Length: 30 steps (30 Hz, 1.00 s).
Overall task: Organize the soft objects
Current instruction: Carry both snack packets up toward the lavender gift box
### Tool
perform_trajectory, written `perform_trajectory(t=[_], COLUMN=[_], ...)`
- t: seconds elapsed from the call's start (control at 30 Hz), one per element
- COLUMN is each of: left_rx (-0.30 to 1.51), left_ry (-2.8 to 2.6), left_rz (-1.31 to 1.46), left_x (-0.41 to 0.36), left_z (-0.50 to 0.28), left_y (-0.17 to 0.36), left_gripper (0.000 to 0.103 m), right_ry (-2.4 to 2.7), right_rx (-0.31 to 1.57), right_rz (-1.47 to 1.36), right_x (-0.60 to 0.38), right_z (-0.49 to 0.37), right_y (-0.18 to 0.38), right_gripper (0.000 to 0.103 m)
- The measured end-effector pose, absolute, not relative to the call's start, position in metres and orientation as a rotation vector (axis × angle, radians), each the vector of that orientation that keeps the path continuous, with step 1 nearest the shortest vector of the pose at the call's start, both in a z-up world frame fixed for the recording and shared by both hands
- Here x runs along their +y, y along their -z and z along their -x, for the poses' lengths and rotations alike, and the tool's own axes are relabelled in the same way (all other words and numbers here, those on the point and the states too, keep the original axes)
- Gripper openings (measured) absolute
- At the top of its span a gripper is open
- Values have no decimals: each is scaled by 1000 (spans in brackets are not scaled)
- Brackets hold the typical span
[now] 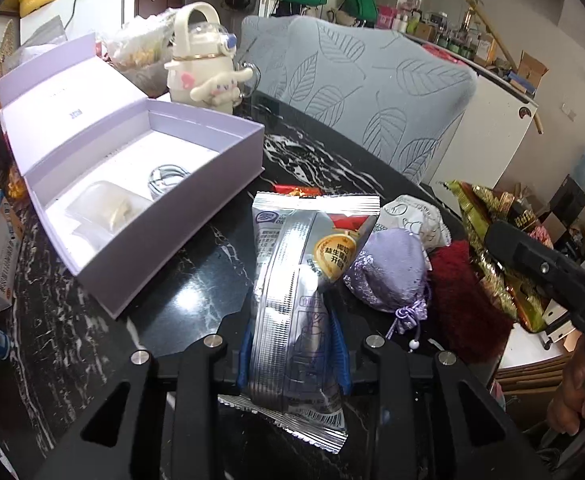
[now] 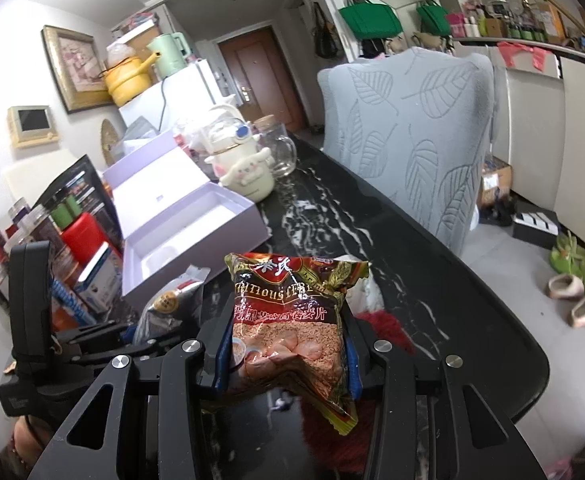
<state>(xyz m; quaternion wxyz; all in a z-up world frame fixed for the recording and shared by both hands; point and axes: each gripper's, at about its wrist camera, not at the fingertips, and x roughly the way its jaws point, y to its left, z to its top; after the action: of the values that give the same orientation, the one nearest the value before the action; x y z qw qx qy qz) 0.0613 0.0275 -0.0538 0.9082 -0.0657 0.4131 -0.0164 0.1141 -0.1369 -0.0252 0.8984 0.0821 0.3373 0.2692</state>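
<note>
Left tongs (image 1: 295, 344) clench a crinkled silver foil packet (image 1: 292, 280); right tongs (image 2: 288, 354) grasp a red-gold plastic cereal bag (image 2: 292, 320), apparently lifted off the black marble tabletop (image 2: 432, 280) beside the open lilac cardboard box (image 1: 132, 184).

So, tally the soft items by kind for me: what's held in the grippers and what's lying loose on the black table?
Snack packets held in grippers: 2 (silver packet in left gripper, cereal packet in right gripper)
Purple drawstring pouches: 1
White patterned wrapped items: 1
Dark red fluffy items: 1
Total: 5
</note>
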Motion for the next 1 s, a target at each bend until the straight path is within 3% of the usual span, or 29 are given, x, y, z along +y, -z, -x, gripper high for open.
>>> perform_trajectory(t=[1.0], left_rx=[704], left_ry=[-187], left_rz=[200], left_x=[96], left_z=[27], left_y=[5], left_gripper=[32], right_ry=[-857], right_rx=[732], right_rz=[-86], right_x=[-45], right_z=[-64], right_y=[12], right_gripper=[42])
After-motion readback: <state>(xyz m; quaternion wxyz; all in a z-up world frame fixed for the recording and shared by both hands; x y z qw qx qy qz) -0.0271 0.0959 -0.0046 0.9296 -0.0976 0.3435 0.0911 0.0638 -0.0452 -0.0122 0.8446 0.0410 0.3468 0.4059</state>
